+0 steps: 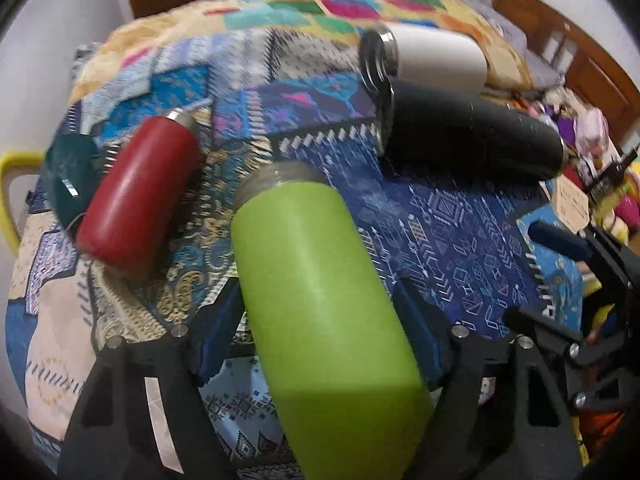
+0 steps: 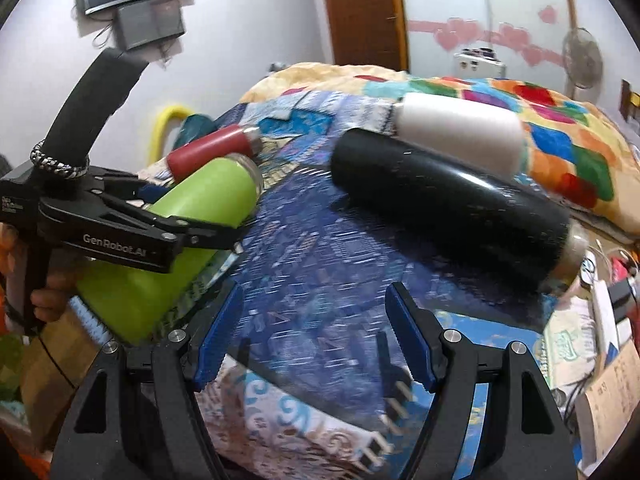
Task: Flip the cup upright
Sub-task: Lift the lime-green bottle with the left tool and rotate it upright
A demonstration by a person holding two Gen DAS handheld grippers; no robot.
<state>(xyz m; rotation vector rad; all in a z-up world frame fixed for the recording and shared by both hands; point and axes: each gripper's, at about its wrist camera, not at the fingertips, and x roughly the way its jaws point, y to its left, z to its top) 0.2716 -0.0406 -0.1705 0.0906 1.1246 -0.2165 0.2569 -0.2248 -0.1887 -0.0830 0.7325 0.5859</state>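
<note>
A lime green cup [image 1: 320, 296] lies tilted between my left gripper's [image 1: 320, 328] blue pads, steel mouth pointing away; the gripper is shut on its body. In the right wrist view the green cup [image 2: 180, 232] sits in the left gripper [image 2: 192, 228] at the left, lifted off the cloth at one end. My right gripper [image 2: 316, 332] is open and empty above the blue patterned cloth [image 2: 320, 248], and shows at the right edge of the left wrist view [image 1: 560, 280]. A black cup [image 2: 448, 216], a white cup [image 2: 460, 132] and a red cup [image 2: 212, 152] lie on their sides.
A patchwork bedspread [image 1: 280, 80] covers the surface, with a colourful quilt [image 2: 540, 120] behind. A dark teal object [image 1: 68, 176] lies left of the red cup [image 1: 136, 196]. The black cup [image 1: 468, 140] and white cup [image 1: 432, 56] lie at the right. Clutter [image 2: 592, 340] lies at the right edge.
</note>
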